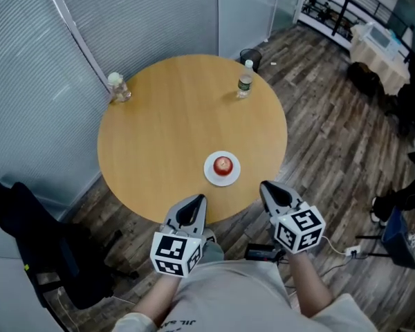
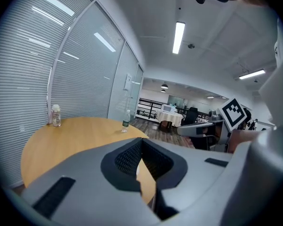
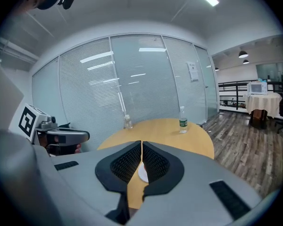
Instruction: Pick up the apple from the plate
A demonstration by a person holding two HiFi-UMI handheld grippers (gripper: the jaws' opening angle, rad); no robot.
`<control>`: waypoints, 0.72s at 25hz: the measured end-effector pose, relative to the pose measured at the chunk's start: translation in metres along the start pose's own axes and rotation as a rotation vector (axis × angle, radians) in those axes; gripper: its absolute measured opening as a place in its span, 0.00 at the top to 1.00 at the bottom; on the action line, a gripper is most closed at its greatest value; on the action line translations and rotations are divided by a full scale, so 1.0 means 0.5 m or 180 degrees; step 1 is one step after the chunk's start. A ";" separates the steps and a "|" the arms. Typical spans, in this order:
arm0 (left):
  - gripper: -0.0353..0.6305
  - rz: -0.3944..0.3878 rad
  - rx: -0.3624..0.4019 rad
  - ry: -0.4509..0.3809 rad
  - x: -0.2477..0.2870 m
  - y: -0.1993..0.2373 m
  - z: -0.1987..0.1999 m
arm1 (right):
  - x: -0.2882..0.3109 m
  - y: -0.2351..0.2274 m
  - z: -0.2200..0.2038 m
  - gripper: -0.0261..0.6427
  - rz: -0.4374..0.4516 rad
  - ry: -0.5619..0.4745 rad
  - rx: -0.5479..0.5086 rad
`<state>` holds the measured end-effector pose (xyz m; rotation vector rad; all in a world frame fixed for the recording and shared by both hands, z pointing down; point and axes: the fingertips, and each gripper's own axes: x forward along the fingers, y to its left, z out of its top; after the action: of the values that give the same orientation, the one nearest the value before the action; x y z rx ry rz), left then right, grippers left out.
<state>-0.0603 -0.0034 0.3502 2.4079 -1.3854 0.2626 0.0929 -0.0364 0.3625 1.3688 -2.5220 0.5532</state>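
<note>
Apple (image 1: 223, 163) on plate (image 1: 222, 181), near table (image 1: 173, 109) edge closest to person. Left gripper (image 1: 196, 200), right gripper (image 1: 268, 187): both jaws together, empty (2 closed). Risk: unopened tips knock apple, rolling it off plate.

In both gripper views the jaws hide the apple (image 1: 223, 164); the right view shows just a sliver of plate (image 3: 143, 173) between them. The label of the bottle (image 1: 245, 85) at the table's (image 1: 166, 116) far edge is too small to read.
</note>
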 end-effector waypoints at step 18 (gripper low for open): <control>0.94 -0.0040 -0.0091 -0.0050 0.081 0.066 0.054 | 0.082 -0.036 0.045 0.91 -0.0115 0.0091 -0.0139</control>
<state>-0.0685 -0.0614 0.3456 2.3996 -1.3709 0.2197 0.0854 -0.0858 0.3609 1.3780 -2.4669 0.5041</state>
